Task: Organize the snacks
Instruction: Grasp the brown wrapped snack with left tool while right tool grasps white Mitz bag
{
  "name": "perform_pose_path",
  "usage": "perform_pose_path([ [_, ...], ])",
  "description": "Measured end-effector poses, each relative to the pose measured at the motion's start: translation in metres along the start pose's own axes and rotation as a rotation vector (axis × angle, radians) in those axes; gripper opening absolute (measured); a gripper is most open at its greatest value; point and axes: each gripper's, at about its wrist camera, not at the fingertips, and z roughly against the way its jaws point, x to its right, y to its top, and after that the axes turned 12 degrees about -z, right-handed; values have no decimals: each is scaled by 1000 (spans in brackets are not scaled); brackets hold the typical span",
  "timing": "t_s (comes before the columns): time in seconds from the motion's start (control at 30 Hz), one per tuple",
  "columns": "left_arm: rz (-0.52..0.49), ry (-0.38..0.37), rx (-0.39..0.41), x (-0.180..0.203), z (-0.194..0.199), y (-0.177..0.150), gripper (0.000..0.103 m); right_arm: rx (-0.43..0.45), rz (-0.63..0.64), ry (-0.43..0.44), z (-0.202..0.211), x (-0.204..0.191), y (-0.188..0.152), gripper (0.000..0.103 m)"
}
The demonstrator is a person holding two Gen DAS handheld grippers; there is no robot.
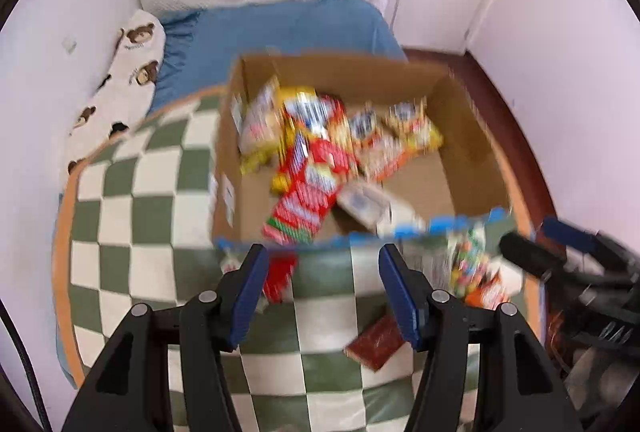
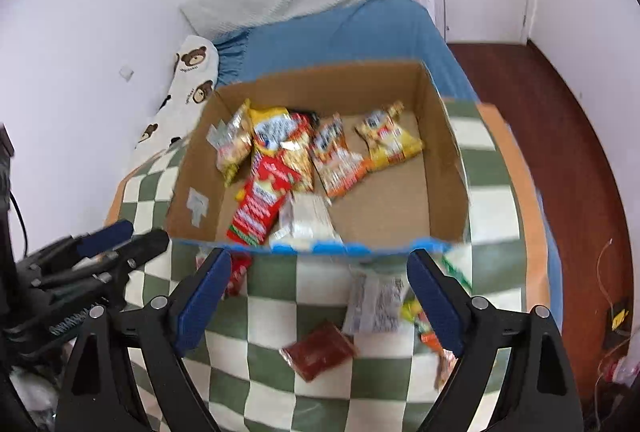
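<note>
On the checked blanket (image 2: pixel 280 388) in front of me, the cardboard box (image 2: pixel 400 200) holds several snack packets (image 2: pixel 336 156) against its far side. I hold my left gripper (image 1: pixel 322 296) and right gripper (image 2: pixel 316 300) wide apart, both with nothing in them. A dark red packet (image 2: pixel 318 350) lies loose between the right fingers, outside the box.

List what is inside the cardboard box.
The cardboard box holds yellow snack bags, an orange bag, a red pack and a white packet. Anything beneath them is covered.
</note>
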Motion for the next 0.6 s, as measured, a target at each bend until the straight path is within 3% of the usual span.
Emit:
perform_pose_path([
  [0.2,-147,-48,-205,51,-79,-46,55,-99,-111,-55,-31,61,-29,92],
  [0.33,-201,-145,-330,86,-134,-69,55,-128,-188,-94,-47,101,-44,92],
  [0.4,-255,-150,-388,104,-161,-77,55,-136,-202,-120,-52,115,-52,92],
  [0.53,-359,-77,-418,126,-187,-84,55,-157,-204,-155,-59,132,-62,92],
  [0.6,-327,-88,-395,123,-186,-84,55,-159,-190,-166,-62,135,-65,92],
])
